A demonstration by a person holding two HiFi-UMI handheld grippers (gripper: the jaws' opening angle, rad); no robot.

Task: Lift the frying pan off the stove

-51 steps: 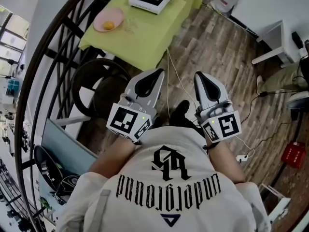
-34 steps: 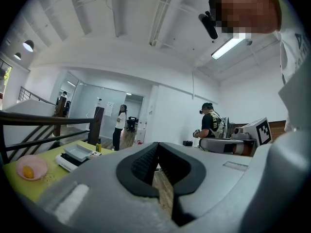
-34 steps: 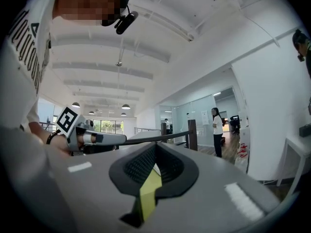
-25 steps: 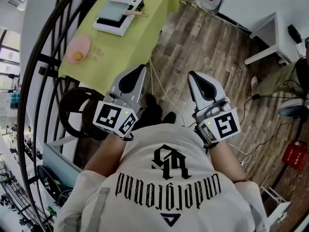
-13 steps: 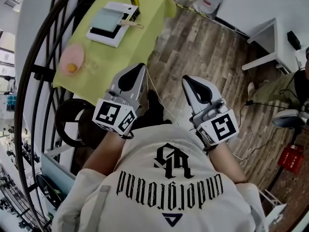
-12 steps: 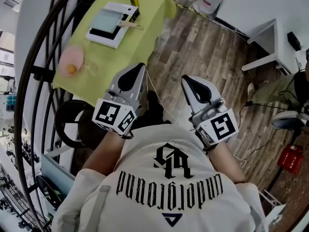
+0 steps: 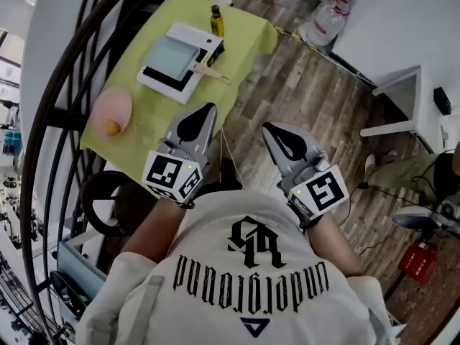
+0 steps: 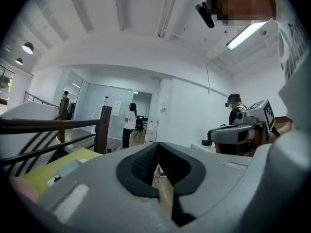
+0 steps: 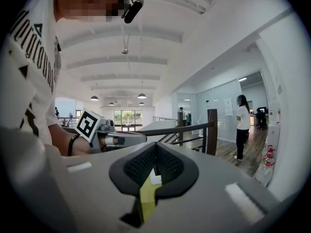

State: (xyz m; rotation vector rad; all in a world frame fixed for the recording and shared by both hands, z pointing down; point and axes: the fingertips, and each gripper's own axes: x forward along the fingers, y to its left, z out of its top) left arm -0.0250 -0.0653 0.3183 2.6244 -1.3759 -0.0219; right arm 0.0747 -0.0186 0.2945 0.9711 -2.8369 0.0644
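Yellow-green cloth is spread over the desk, and a flat white stove with a grey top is seen lying on it, nothing resting on its top. A small dark bottle is stood upright just beyond the stove's far right corner. A wooden spatula is laid against the stove's right edge. A pink plate with a small orange item in it is placed to the stove's left and nearer the person. The left tongs are held nearer than the stove, over the desk's near edge, jaws pressed together with nothing between them. The right tongs are held to the stove's right and nearer, over the wood floor, jaws likewise together and empty. Both are kept close to the person's white shirt, well apart from the stove.
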